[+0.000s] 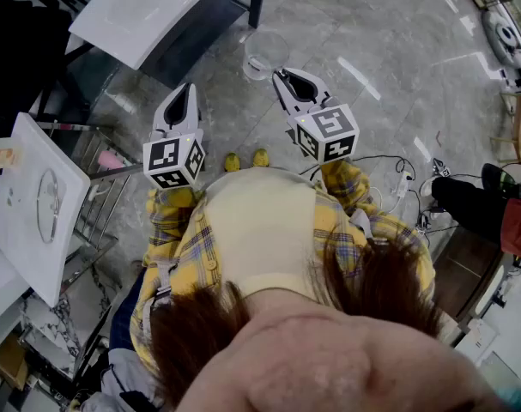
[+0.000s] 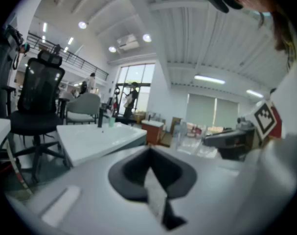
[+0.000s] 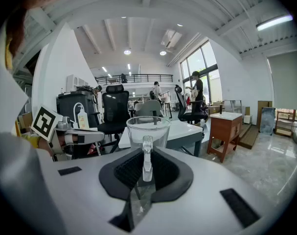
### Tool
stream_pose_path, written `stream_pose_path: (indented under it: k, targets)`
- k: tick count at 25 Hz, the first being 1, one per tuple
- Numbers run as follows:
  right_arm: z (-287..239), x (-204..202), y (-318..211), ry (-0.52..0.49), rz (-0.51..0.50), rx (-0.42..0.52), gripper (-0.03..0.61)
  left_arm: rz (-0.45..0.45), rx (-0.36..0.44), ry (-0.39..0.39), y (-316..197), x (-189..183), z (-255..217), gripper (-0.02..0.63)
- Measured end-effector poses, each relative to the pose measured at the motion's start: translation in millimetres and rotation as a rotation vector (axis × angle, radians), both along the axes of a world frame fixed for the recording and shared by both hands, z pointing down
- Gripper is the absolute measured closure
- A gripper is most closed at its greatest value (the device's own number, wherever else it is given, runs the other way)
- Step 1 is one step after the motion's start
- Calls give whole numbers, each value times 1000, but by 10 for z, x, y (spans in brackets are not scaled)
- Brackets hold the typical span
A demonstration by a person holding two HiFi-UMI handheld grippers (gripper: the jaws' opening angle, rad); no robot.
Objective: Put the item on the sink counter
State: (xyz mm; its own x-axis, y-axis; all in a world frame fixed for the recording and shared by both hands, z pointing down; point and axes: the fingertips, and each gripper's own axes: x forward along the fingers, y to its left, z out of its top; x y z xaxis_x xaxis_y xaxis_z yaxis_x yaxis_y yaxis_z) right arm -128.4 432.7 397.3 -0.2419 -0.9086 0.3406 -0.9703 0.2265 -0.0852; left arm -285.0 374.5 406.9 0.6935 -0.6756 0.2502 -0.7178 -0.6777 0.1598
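A clear glass mug (image 3: 147, 130) stands upright just past my right gripper (image 3: 147, 161), which is shut on the mug's handle. From the head view the mug (image 1: 265, 53) shows as a faint glass ring over the grey floor, ahead of the right gripper (image 1: 283, 75). The white sink counter (image 1: 147, 7) lies ahead and to the left, its slab (image 3: 186, 130) behind the mug. My left gripper (image 1: 184, 91) is held beside the right one, jaws shut with nothing between them (image 2: 149, 154). The counter (image 2: 98, 139) is beyond it.
A second white basin top (image 1: 39, 202) leans on a wire rack (image 1: 101, 197) at my left. Black office chairs (image 2: 38, 93) stand near the counter. Cables (image 1: 399, 178) trail on the floor at right. A wooden cabinet (image 3: 227, 130) and people are farther back.
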Motion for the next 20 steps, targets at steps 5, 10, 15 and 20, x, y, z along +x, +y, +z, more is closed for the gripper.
stream_pose_path:
  k: [5,10,15,20]
  targets:
    - [-38,88,-83,-5,-17,14,541,-8,15,6,-38,112,-31,607]
    - [-31,185,-97,0,-23,14,541,-8,23,-2,-33,213,-59,607]
    - [-38,275,-131,-1,-33,19,541,-14,33,-11,-29,305,-87,607]
    - [-3,338,-159,-11,-43,17,540,-14,36,-16,-58,405,-81,607]
